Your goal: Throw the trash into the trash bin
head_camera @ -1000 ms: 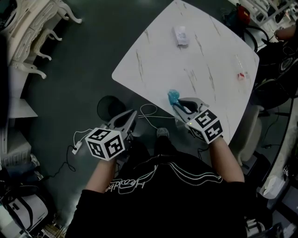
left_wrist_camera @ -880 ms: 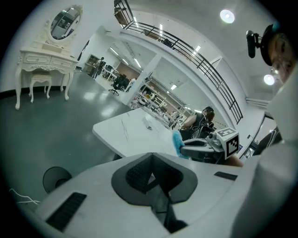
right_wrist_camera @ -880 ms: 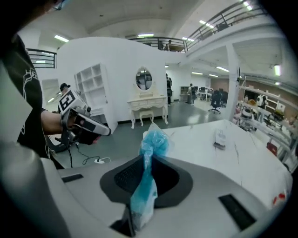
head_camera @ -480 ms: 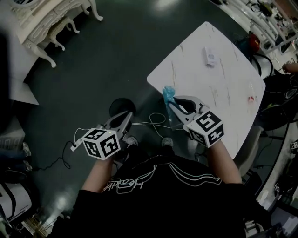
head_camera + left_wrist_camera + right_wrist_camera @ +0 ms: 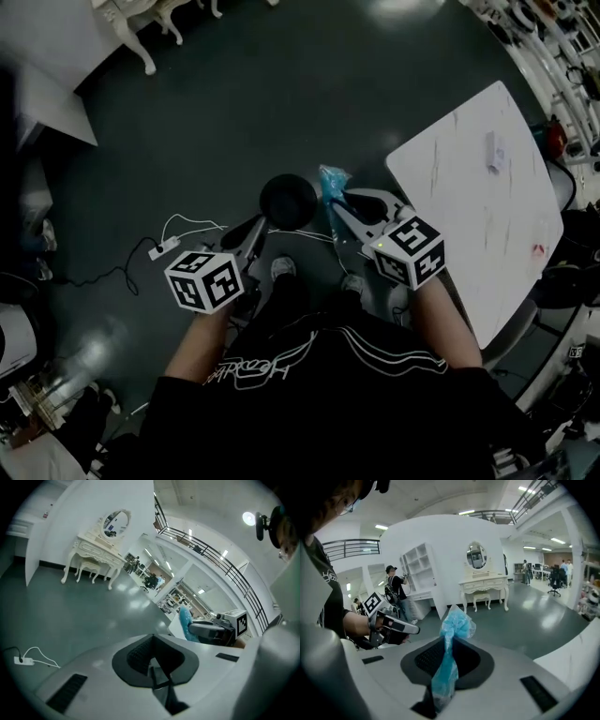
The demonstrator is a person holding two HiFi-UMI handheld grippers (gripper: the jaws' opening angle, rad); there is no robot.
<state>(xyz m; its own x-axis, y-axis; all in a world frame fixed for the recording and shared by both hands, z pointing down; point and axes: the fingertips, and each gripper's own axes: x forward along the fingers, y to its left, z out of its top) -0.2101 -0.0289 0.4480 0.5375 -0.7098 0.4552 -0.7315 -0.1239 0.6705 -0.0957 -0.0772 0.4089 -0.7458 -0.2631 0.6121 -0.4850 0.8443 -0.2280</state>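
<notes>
Leftmost, the left gripper is hanging empty with its fingers closed together, probably held aside so the bin just ahead is lying open for the drop. Next, the right gripper is pinching the blue trash tight between its fingers, holding it just beside the bin's rim and not yet over its mouth. Around them the dark glossy floor is carrying the bin and a white cable, while the white worktop is sitting to the right with small scraps lying on it.
</notes>
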